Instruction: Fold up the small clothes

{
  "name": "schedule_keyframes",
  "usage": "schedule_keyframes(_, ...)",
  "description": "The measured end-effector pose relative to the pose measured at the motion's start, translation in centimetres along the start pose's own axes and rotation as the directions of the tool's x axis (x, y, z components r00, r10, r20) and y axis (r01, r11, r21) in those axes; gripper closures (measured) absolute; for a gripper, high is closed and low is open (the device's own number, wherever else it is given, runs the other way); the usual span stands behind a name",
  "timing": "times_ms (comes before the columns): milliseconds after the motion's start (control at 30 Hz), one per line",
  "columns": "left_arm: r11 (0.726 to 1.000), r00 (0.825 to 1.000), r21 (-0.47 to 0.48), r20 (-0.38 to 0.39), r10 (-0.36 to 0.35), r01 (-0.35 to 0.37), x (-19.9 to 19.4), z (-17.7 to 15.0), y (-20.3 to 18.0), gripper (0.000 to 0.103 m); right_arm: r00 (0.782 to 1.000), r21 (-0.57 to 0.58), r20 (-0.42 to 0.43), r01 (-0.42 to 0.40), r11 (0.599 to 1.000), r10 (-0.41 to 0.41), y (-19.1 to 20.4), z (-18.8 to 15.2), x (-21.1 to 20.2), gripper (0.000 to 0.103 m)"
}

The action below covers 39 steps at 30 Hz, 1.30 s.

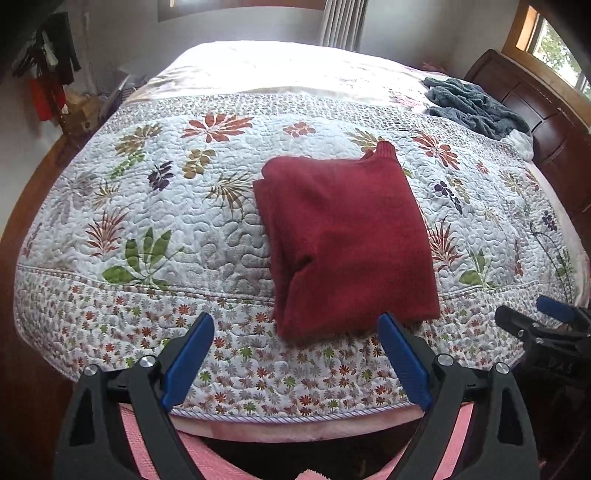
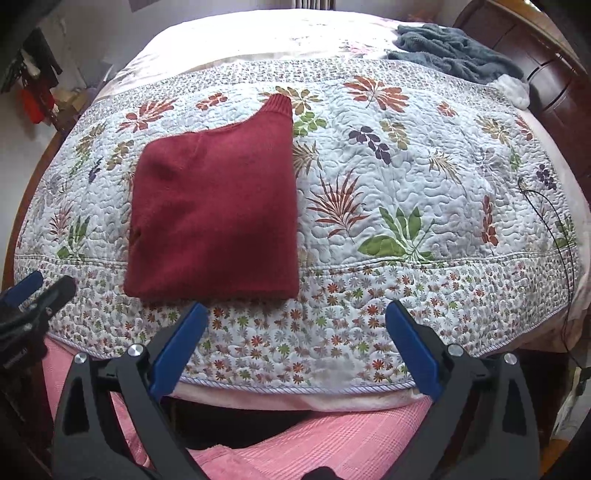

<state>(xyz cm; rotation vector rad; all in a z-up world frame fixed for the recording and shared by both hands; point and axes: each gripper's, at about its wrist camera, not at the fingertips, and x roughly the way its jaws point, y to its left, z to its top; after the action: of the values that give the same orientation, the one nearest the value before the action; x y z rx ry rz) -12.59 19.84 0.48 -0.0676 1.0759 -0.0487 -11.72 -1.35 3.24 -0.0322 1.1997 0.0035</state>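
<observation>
Both sets of jaws stand wide apart and hold nothing: the left gripper (image 1: 295, 363) and the right gripper (image 2: 295, 350) hang over the near edge of the bed (image 2: 295, 397), above pink fabric (image 2: 332, 435) below. Just ahead of the left jaws, and ahead and to the left of the right jaws, lies the red sweater (image 1: 343, 240), already a thick, neat rectangle, its ribbed collar at the far corner. It looks soft, limp and fairly heavy for knitwear; layers would slide apart if pinched singly, so I would grip the stacked near edge or the doubled left fold. The quilt (image 2: 388, 177) under it is padded, matte and grippy. Farther right, a crumpled grey-blue garment (image 2: 454, 51) lies by the dark wooden headboard (image 1: 546, 122); curtains (image 1: 341, 24) hang beyond.
</observation>
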Motion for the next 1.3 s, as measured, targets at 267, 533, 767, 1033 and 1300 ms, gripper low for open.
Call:
schedule_keyframes(267, 1.000, 1.000, 0.018, 0.017, 0.016, -0.016, -0.9, -0.2, -0.6, 0.013, 1.000, -0.001, 0.024, -0.013, 1.000, 0.013, 0.5, 0.0, -1.5, 0.006)
schedule_keyframes(533, 0.999, 0.999, 0.027, 0.022, 0.044, -0.044, -1.2, -0.3, -0.9, 0.013, 1.000, 0.009, 0.010, 0.006, 1.000, -0.006, 0.4, 0.0, -1.6, 0.005)
schedule_keyframes(767, 0.998, 0.999, 0.035, -0.009, 0.049, -0.049, -0.4, -0.3, -1.1, 0.013, 1.000, 0.000, 0.002, 0.024, 1.000, -0.024, 0.5, 0.0, -1.1, 0.005)
schedule_keyframes(1033, 0.998, 0.998, 0.034, -0.026, 0.051, -0.050, 0.2, -0.4, -1.1, 0.013, 0.999, 0.001, -0.011, 0.046, 0.999, -0.046, 0.2, 0.2, -0.3, 0.005)
schedule_keyframes(1300, 0.998, 0.998, 0.040, -0.021, 0.056, -0.055, 0.6, -0.5, -0.9, 0.013, 0.999, 0.010, 0.001, 0.048, 0.999, -0.048, 0.0, 0.2, -0.1, 0.005)
